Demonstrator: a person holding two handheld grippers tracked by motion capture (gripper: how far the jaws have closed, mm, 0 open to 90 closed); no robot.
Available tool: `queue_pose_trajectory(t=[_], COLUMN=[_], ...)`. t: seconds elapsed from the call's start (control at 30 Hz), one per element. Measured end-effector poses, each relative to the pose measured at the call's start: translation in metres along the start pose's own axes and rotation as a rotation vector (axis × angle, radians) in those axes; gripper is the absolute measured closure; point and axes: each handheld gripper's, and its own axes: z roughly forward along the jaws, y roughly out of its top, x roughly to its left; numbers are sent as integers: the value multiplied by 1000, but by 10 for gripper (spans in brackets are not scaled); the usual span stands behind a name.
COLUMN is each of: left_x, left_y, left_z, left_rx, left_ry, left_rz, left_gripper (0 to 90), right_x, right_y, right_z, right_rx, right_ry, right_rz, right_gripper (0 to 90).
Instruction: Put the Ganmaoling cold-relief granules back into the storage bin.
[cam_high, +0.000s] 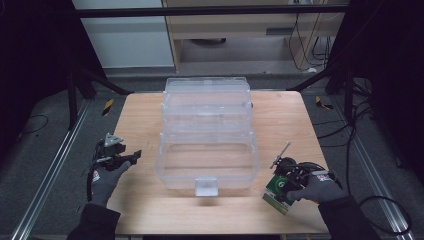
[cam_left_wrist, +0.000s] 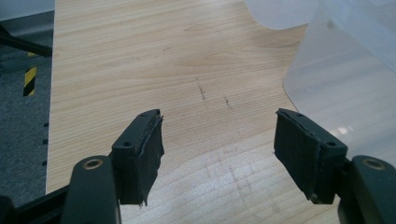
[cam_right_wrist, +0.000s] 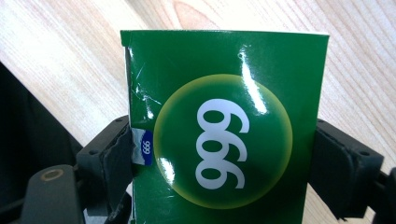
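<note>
We are at the pick-up: the right gripper (cam_right_wrist: 223, 154) clamps the green box (cam_right_wrist: 224, 126) between its jaws on the table, the left gripper (cam_left_wrist: 219, 149) gapes empty, and next we lift toward the clear bin (cam_high: 207, 150).

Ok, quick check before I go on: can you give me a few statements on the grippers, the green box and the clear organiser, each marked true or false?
1. The right gripper has the green box between its jaws, pads against both sides. True.
2. The left gripper holds a second box. False: its jaws stand open over bare wood with nothing between them.
3. The clear organiser sits mid-table between the two hands. True.
4. The green box already lies inside the organiser. False: it is at the near right part of the table, outside the organiser.
5. The box's face bears the digits 999. True.
</note>
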Motion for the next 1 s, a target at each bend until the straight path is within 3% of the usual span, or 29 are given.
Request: queue_pose_trajectory(t=[0.1, 0.17, 0.47, 1.0], left_x=[0, 0, 0, 0], left_y=[0, 0, 0, 0], left_z=[0, 0, 0, 0], left_rx=[0, 1, 1, 1], left_ry=[0, 1, 0, 0], left_rz=[0, 0, 0, 1], left_gripper=[318, 318, 316, 316], right_x=[0, 1, -5, -9], right_y=[0, -1, -6, 1], right_z=[-3, -8, -33, -77], right_rx=[-8, -11, -55, -125], right_ry=[-11, -3, -46, -87], right_rz=[-36, -10, -5, -56], right_gripper=[178, 178, 178, 178])
